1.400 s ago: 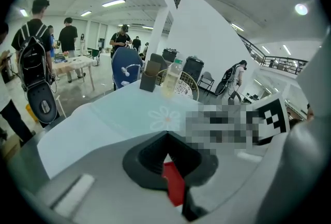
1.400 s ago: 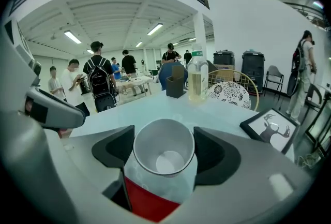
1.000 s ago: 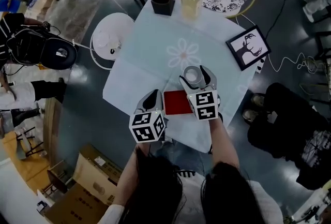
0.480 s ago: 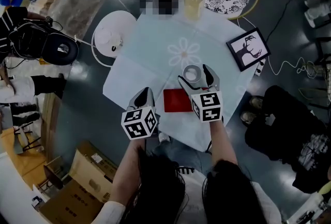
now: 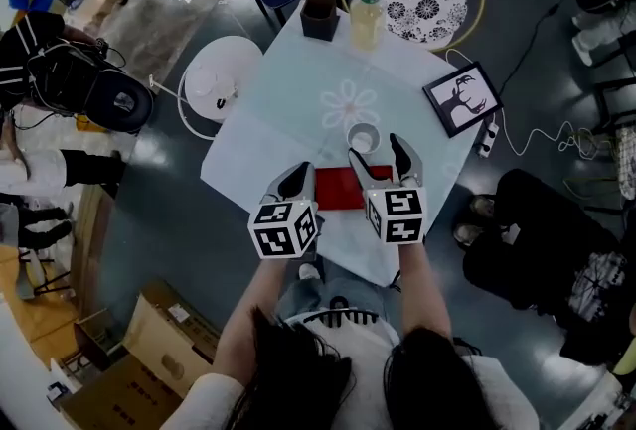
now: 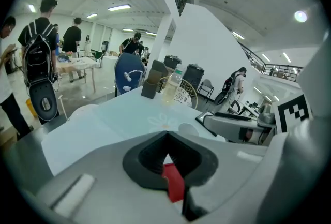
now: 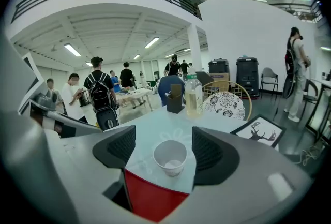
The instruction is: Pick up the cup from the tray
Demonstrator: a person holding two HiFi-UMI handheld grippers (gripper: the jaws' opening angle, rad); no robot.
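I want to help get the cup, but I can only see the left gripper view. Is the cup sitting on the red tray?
Observer: No. The white paper cup stands on the tablecloth, just beyond the far edge of the red tray.
Operator: Are the right tongs squeezing it?
Observer: No. The right tongs are open. They have just been closing a little, and the cup shows in the gap between them, but neither pad touches it.
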